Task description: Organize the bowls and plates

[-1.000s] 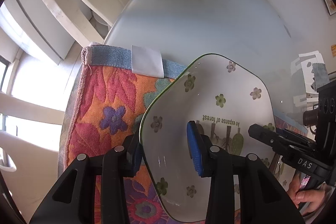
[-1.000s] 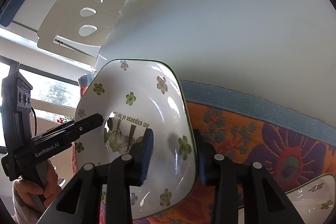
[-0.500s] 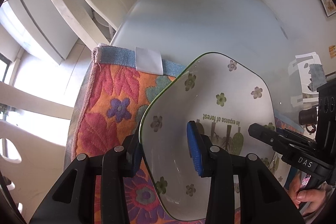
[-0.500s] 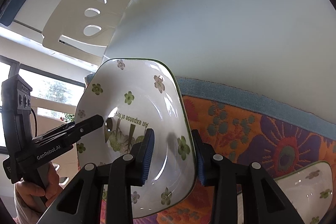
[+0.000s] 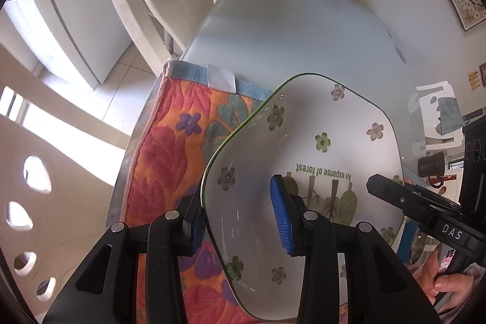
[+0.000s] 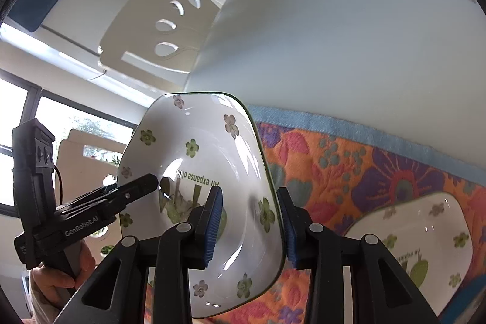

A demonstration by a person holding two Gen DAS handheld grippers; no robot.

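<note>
A white squarish bowl [image 5: 306, 172] with a thin green rim, small flowers and the words "An expanse of forest" is hanging tilted above a floral cloth [image 5: 170, 160] on the pale desk [image 5: 288, 29]. The left claw [image 5: 240, 217] and right claw [image 6: 249, 226] are each pinching an opposite rim. A second matching bowl [image 6: 425, 236] is lying right of the right claw.
</note>
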